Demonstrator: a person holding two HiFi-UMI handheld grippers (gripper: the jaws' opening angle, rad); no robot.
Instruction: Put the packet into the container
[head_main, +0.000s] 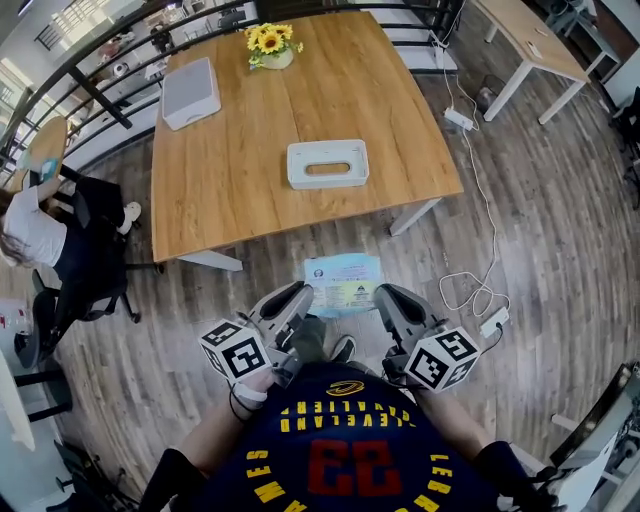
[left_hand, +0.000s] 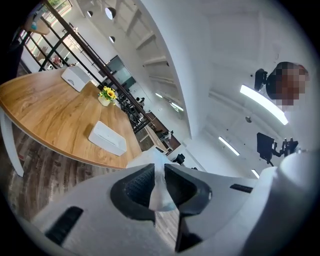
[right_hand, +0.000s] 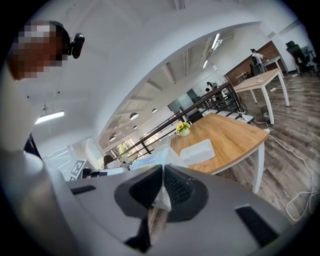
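A pale blue and white packet (head_main: 343, 283) hangs flat in the air in front of me, short of the wooden table (head_main: 230, 170). My left gripper (head_main: 303, 290) is shut on the packet's left edge (left_hand: 159, 186). My right gripper (head_main: 381, 293) is shut on its right edge (right_hand: 161, 197). The white rectangular container (head_main: 327, 163) lies on the table ahead, open side up, well beyond the packet; it also shows as the white container (left_hand: 107, 138) and the white container (right_hand: 197, 151).
A white box (head_main: 190, 92) and a pot of yellow flowers (head_main: 270, 45) stand at the table's far end. A seated person (head_main: 35, 235) is on the left. Cables and a power strip (head_main: 495, 320) lie on the wooden floor at right. A second table (head_main: 535, 45) stands far right.
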